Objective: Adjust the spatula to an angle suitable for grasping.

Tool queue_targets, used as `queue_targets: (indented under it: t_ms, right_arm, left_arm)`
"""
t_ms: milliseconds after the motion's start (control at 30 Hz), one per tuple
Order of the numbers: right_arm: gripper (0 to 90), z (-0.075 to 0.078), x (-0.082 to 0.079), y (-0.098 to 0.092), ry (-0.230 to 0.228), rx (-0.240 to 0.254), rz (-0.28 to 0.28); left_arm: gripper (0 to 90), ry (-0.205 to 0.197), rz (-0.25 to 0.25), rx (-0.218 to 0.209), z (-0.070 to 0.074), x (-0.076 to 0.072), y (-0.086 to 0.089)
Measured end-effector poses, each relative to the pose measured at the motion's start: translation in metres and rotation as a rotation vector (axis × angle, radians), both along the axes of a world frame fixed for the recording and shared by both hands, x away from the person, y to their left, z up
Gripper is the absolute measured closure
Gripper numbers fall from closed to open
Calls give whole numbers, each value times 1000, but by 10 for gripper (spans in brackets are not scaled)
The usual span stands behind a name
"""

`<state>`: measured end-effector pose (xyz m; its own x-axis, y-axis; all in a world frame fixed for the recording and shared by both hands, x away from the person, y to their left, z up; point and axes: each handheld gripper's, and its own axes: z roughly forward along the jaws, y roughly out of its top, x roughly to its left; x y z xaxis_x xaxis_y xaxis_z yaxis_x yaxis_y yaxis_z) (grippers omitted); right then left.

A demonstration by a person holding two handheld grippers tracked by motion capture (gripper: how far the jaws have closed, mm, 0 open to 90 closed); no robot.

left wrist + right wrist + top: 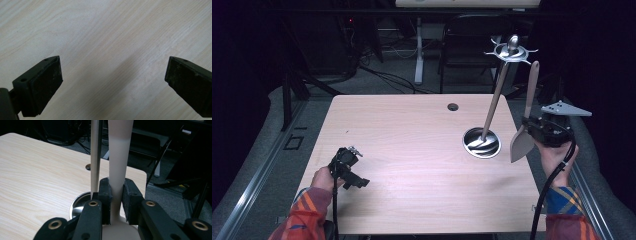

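My right gripper (116, 195) is clamped on the neck of a beige spatula (526, 125), held upright off the table's (412, 150) right edge, blade down, just right of the steel utensil stand (482, 142). My left gripper (113, 75) hangs spread wide over bare tabletop, near-left, grasping nothing.

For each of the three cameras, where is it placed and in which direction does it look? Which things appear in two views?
High view: above the person's side, looking forward and down on the table; both forearms, left gripper, right gripper.
Left gripper view: on the left gripper, facing bare tabletop; jaws wide apart.
Right gripper view: on the right gripper, facing across the table; jaws clamp the spatula.
Shared: spatula, stand's metal pole.
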<state>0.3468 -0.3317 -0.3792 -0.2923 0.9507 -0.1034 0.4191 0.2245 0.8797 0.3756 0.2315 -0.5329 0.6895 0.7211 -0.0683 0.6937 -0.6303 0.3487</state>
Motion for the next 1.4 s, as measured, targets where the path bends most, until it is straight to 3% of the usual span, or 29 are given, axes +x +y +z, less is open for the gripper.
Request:
queue_targets:
  t_ms: [800, 1400]
  right_arm:
    - [784, -1, 17, -2, 66, -9, 24]
    - [781, -1, 23, 2, 85, -8, 32]
  left_arm:
    - [12, 7, 5, 2, -1, 0, 0]
    - [12, 11, -1, 4, -2, 1, 0]
